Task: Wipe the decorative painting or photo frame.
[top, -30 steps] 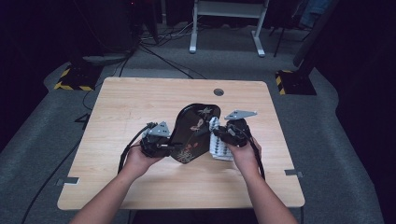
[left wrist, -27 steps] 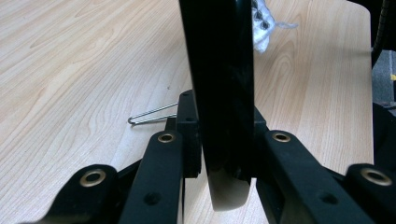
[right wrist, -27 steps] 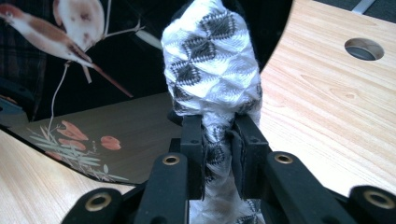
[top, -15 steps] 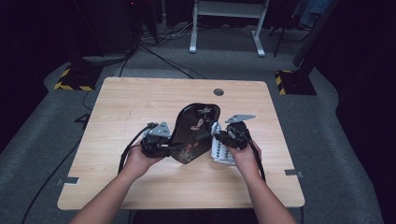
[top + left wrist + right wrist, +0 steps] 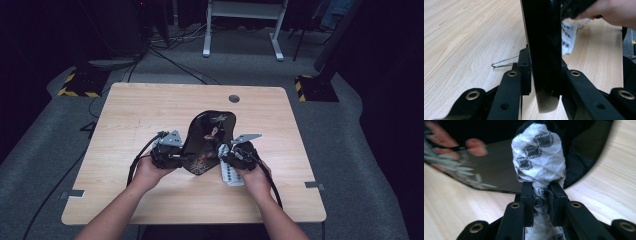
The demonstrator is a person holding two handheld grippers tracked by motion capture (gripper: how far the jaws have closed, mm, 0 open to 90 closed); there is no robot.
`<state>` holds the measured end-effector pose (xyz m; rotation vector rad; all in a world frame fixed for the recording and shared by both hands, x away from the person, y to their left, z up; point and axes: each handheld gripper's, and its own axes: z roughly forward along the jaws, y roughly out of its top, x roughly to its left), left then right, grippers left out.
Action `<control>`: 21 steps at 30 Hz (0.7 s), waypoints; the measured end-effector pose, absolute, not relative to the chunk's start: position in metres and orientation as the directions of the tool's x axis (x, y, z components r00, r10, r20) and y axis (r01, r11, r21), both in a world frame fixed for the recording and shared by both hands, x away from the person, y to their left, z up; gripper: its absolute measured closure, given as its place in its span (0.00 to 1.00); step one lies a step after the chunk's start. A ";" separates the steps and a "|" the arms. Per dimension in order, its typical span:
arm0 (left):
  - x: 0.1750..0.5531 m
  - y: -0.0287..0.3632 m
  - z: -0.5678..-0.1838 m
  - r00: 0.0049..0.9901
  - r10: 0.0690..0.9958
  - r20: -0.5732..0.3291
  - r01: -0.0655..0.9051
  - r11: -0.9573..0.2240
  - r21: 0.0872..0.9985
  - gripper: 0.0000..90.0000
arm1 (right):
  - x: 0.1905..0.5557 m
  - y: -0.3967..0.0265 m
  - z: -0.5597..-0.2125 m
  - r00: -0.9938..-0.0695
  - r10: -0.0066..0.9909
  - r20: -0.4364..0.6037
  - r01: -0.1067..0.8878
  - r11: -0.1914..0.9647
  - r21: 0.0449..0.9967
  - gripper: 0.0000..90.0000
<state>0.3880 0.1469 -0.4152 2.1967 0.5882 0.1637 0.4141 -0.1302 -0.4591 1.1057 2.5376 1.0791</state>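
A glossy black lacquered tray [image 5: 209,134] with a flower pattern stands tilted on the wooden table [image 5: 125,115], between both hands. My left gripper [image 5: 188,159] is shut on its left lower edge; in the left gripper view the pads [image 5: 524,67] clamp the tray's dark rim [image 5: 544,45]. My right gripper [image 5: 225,153] is shut on a white cloth [image 5: 231,173] with a black diamond print. In the right gripper view the bunched cloth [image 5: 537,157] bulges above the gripper [image 5: 541,195] and presses against the tray's shiny face [image 5: 496,172].
A thin bent wire [image 5: 504,61] lies on the table just behind the tray. A round cable hole [image 5: 233,98] sits near the table's far edge. Black cables trail off both grippers toward the person. Dark floor and a desk frame [image 5: 242,25] lie beyond.
My right gripper has come down and slightly toward the person with the cloth against the tray. The left gripper and the tray have stayed put.
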 end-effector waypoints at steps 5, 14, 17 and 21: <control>0.389 0.147 -0.416 0.874 0.474 -0.110 0.381 -0.525 0.761 0.87 | 0.400 -0.116 -0.447 -0.755 0.644 0.123 0.501 0.447 0.741 0.85; 0.391 0.148 -0.416 0.869 0.479 -0.126 0.395 -0.516 0.760 0.88 | 0.397 -0.105 -0.461 -0.762 0.640 0.102 0.504 0.486 0.714 0.86; 0.390 0.148 -0.416 0.871 0.475 -0.123 0.391 -0.518 0.761 0.88 | 0.395 -0.103 -0.475 -0.759 0.644 0.096 0.520 0.510 0.685 0.86; 0.391 0.148 -0.416 0.873 0.471 -0.127 0.390 -0.517 0.762 0.89 | 0.393 -0.101 -0.484 -0.759 0.645 0.091 0.524 0.523 0.672 0.86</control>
